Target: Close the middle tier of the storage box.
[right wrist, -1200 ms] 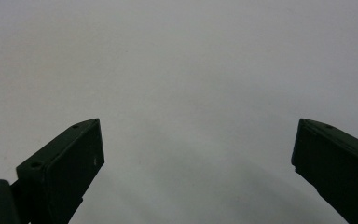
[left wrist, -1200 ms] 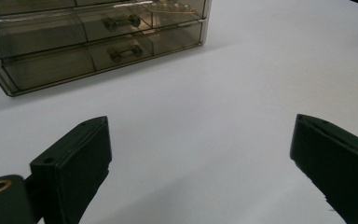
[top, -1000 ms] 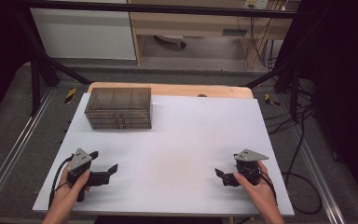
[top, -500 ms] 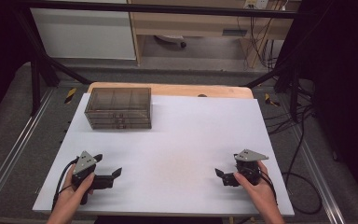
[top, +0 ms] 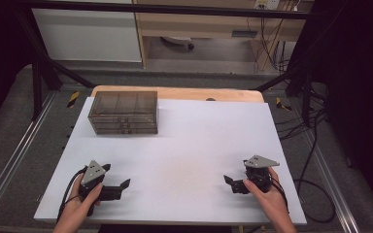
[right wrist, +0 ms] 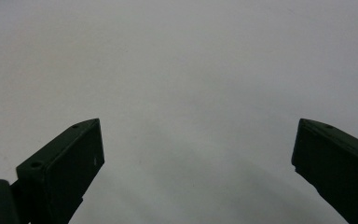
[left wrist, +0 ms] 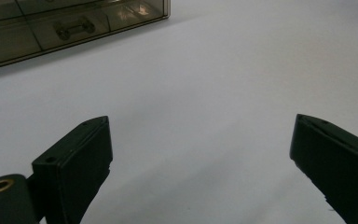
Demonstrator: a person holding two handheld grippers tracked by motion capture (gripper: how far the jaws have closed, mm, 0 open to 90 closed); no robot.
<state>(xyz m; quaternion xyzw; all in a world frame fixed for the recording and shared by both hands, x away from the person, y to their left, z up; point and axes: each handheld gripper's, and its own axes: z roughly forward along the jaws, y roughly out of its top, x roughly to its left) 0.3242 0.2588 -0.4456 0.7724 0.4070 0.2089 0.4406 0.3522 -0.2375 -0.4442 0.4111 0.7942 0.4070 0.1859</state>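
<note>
Nearest to the person, the left gripper [top: 119, 184] rested on the white table sheet [top: 189, 145] at its near left corner, held by the left hand [top: 85, 196]. In the left gripper view its two black fingers [left wrist: 74, 163] stood wide apart with only bare white sheet between them, so it held nothing. At the near right corner the right gripper [top: 230, 183] lay low over the sheet in the right hand [top: 267, 194], and in the right gripper view its fingers [right wrist: 65, 163] were spread just as wide, also with nothing between them. The two grippers pointed toward each other across the near edge and were well apart. Farther away, at the far left of the sheet, stood the smoky transparent plastic drawer box [top: 124, 112], a low cabinet with small drawers in its front. All drawers looked closed; I could not tell what was inside them. From the left gripper view the box [left wrist: 70, 25] lay ahead and to the left of the fingers, well apart from them, with a small drawer handle [left wrist: 74, 29] visible on its front.
</note>
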